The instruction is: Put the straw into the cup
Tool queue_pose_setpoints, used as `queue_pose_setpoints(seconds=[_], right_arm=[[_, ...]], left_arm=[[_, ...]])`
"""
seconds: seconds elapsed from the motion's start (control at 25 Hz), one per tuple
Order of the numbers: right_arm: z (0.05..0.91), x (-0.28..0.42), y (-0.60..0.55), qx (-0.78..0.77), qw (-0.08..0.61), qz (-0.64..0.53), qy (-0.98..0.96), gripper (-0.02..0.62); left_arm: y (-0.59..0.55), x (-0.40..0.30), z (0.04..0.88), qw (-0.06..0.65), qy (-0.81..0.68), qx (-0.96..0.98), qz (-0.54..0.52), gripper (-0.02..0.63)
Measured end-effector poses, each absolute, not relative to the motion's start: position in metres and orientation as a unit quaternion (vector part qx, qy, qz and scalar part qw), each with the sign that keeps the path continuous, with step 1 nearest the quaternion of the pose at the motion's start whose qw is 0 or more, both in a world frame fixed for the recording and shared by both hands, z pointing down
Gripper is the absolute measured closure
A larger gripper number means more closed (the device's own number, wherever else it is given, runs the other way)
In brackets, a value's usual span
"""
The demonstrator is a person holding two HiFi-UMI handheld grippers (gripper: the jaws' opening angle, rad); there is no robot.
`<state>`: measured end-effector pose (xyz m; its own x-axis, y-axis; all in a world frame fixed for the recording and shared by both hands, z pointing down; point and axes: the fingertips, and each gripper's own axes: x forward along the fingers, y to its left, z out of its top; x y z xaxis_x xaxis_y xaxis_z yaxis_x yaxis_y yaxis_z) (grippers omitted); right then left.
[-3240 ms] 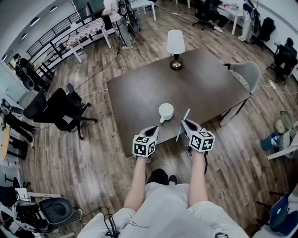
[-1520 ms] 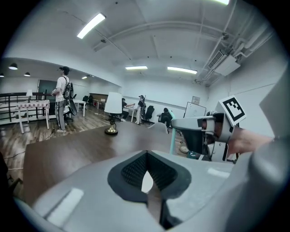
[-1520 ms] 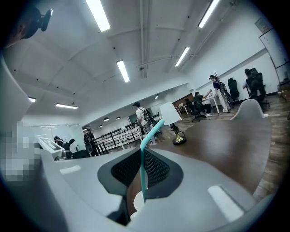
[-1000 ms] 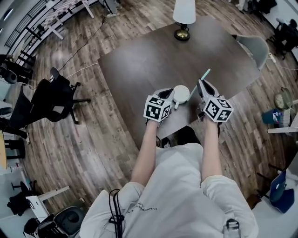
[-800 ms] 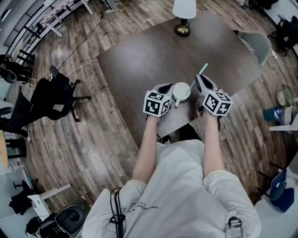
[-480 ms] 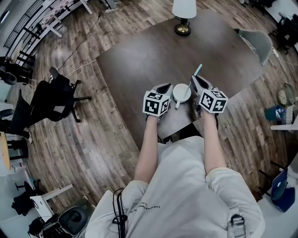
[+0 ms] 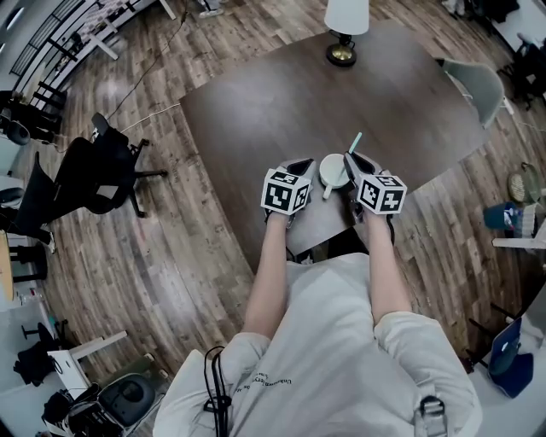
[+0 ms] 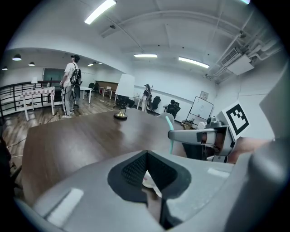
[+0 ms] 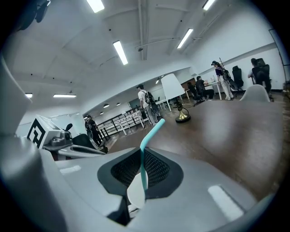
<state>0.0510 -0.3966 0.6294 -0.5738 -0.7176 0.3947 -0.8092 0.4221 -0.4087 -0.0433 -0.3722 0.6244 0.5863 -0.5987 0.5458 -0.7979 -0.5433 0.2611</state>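
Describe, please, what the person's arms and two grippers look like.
The left gripper and right gripper are light grey shells with black textured pads; each carries a white cube with black square markers. The person wears a pale short-sleeved shirt.

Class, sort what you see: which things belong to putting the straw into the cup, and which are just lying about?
In the job: teal bendy straw, white cup, left gripper, right gripper, dark wooden table.
Just about: white-shaded brass lamp, grey chair, black office chair.
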Motion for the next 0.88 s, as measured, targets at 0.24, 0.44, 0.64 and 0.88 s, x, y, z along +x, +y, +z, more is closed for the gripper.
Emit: queue_pose_setpoints(seconds=[0.24,0.44,0.64,0.88], right_arm=[[0.635,0.029,-0.391,0.438,0.099,0.274,-0.851,0.546],[0.638,0.034,-0.382,0.444,0.106,0.267,-0.849,0.546],[0.64,0.034,-0.379,0.443,0.109,0.264,-0.849,0.545],[0.653,0.031,-0.372,0.436,0.118,0.279,-0.847,0.543]], left_arm=[[-0.367,-0.053,0.636,0.209,-0.407,0.853,0.25,0.606],[-0.361,-0.047,0.636,0.211,-0.405,0.854,0.247,0.606],[-0.354,-0.037,0.645,0.211,-0.389,0.858,0.261,0.606],[-0.349,-0.031,0.645,0.205,-0.379,0.863,0.264,0.606]])
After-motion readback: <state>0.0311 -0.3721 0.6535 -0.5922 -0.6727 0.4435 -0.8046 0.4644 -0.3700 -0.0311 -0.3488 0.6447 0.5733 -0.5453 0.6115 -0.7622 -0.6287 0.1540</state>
